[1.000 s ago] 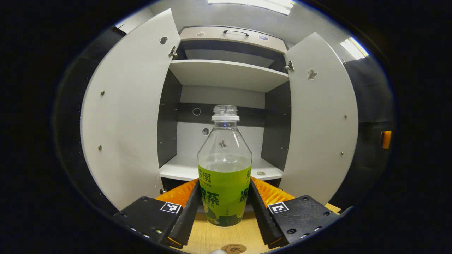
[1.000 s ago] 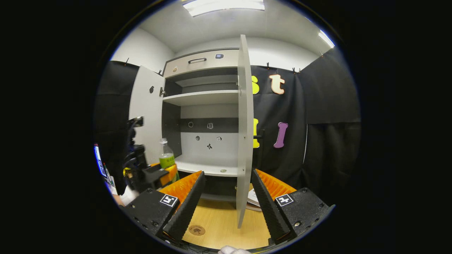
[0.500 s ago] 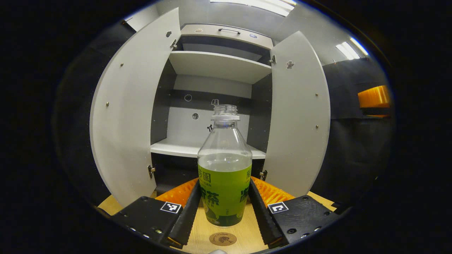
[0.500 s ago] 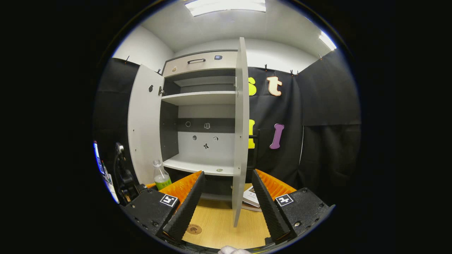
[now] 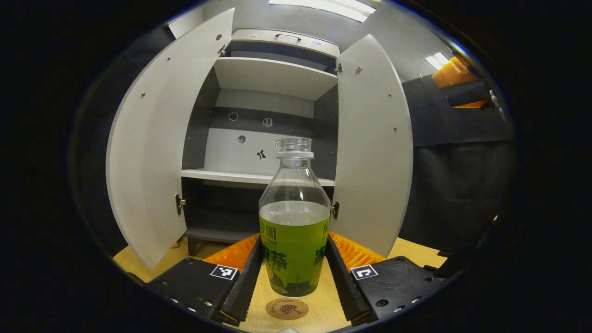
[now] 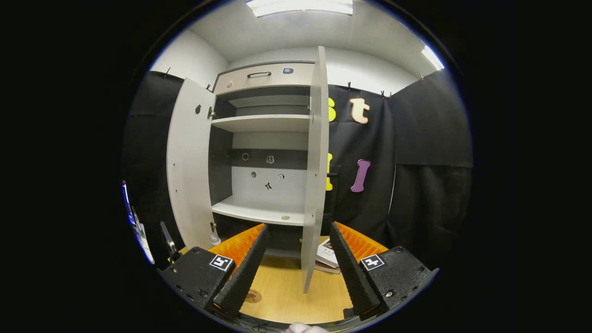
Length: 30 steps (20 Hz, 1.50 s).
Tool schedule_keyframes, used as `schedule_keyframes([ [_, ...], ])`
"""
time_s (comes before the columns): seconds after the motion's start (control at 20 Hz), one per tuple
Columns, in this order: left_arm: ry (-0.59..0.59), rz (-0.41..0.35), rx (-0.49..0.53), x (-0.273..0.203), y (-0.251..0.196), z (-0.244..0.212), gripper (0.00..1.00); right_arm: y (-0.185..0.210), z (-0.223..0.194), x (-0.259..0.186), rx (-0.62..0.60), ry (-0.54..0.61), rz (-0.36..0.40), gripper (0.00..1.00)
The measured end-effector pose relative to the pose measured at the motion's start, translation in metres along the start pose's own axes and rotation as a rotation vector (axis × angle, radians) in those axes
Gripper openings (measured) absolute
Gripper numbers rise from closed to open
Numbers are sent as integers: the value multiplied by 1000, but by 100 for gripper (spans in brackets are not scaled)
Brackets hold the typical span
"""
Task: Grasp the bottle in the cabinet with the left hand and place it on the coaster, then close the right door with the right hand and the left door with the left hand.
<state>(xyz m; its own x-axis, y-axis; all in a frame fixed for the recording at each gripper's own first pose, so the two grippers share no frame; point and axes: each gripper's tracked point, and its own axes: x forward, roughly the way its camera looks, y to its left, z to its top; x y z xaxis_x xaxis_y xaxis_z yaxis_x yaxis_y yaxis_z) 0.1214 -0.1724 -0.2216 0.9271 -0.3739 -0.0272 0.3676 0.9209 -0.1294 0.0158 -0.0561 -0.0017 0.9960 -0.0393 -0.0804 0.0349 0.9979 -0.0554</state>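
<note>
- The left door stands open
- The left gripper clasps the bottle between both fingers, just above the coaster on the table
- The right gripper is spread wide, near the open right door

table: light wood top | booklet: flat on table, behind right door edge | ceiling light panel: lit

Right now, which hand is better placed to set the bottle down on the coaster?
Left. The left gripper is shut on the bottle, with the coaster on the table just below and in front. The right gripper is open, facing the right door.
</note>
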Motion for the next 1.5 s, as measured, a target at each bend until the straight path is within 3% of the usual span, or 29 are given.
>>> schedule_keyframes([
  [0.3, -40, -77, -12, -2, -10, -31, 70, -4, -17, 3, 6, 51, -28, 83],
  [0.35, -44, -85, -15, -2, -10, -34, 73, -6, -19, 4, 8, 60, -33, 83],
  [0.75, 25, -113, 3, 7, -3, -87, 73, -8, -32, 9, -29, 94, -63, 83],
  [1.0, 88, -101, 39, 14, 8, -134, 74, -9, -42, 15, -48, 132, -76, 83],
  [1.2, 84, -99, 30, 18, 15, -146, 74, 2, -38, 15, -89, 132, -64, 83],
  [1.25, 95, -98, 37, 19, 17, -151, 78, 5, -38, 15, -98, 133, -58, 83],
  [1.5, 112, -99, 53, 15, 17, -160, 75, 13, -36, 15, -114, 133, -43, 84],
])
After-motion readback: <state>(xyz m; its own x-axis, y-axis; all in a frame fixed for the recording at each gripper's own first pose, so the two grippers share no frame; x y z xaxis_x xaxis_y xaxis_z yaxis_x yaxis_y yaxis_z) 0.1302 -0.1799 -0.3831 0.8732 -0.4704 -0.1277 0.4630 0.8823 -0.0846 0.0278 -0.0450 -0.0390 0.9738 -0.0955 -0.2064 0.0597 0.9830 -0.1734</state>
